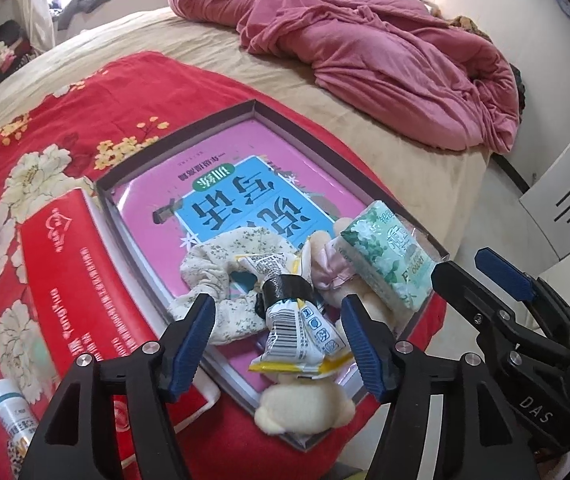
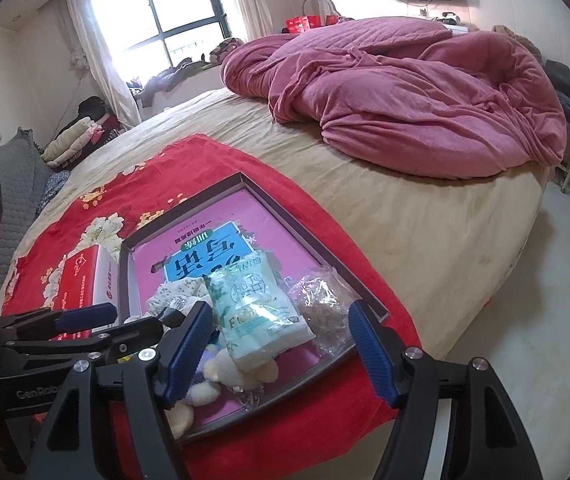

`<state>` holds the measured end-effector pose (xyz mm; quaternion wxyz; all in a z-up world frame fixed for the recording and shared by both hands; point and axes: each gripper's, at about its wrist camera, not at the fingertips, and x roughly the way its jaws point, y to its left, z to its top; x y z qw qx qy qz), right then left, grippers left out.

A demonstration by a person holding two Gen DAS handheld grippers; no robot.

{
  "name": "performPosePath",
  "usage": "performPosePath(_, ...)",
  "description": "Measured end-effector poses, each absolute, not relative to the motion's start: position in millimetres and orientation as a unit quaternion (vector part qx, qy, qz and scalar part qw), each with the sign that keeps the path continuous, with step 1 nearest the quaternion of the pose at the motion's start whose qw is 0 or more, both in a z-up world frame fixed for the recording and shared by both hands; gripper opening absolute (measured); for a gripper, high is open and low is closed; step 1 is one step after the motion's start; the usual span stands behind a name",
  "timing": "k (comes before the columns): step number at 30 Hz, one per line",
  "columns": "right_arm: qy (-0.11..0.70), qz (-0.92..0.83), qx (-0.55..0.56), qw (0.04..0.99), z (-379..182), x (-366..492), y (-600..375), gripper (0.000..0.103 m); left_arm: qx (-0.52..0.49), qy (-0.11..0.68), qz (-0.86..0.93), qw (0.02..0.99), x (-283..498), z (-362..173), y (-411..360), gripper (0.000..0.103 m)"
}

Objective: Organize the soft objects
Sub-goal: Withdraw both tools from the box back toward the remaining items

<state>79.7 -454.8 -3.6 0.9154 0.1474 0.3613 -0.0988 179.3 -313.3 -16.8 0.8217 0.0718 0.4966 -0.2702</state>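
Note:
A shallow grey tray [image 1: 173,143] lies on a red flowered blanket [image 1: 65,120], with a pink and blue book flat on its bottom. Piled at its near end are a cream floral cloth band [image 1: 221,276], a taped yellow-white snack packet [image 1: 297,332], a cream plush toy [image 1: 305,404] and a green-white tissue pack [image 1: 389,256]. My left gripper [image 1: 277,344] hangs open over the packet, its pads clear of it. My right gripper [image 2: 279,348] stands open around the tissue pack [image 2: 261,312] without pressing it. A crumpled clear bag [image 2: 325,304] lies beside that pack.
A red carton [image 1: 73,280] lies left of the tray, with a small white bottle [image 1: 9,408] near it. A bunched pink quilt [image 1: 365,40] covers the far side of the beige bed. The bed's edge and pale floor [image 2: 525,300] are to the right.

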Motion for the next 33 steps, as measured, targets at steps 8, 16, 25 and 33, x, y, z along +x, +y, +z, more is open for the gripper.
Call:
performPosePath(8, 0.363, -0.096, 0.146, 0.915, 1, 79, -450, 0.070, 0.074, 0.488, -0.260, 0.830, 171, -5, -302, 0.074)
performPosePath(16, 0.369, -0.101, 0.135, 0.914, 6, 79, -443, 0.071, 0.069, 0.488, -0.252, 0.833, 164, 0, -289, 0.076)
performPosePath(25, 0.378, -0.113, 0.110, 0.912, 14, 79, -432, 0.074, 0.056, 0.483, -0.241, 0.840, 153, 11, -266, 0.076)
performPosePath(33, 0.374, -0.104, 0.093, 0.917, 29, 75, -415, 0.074, 0.041, 0.476, -0.230, 0.848, 139, 24, -241, 0.076)
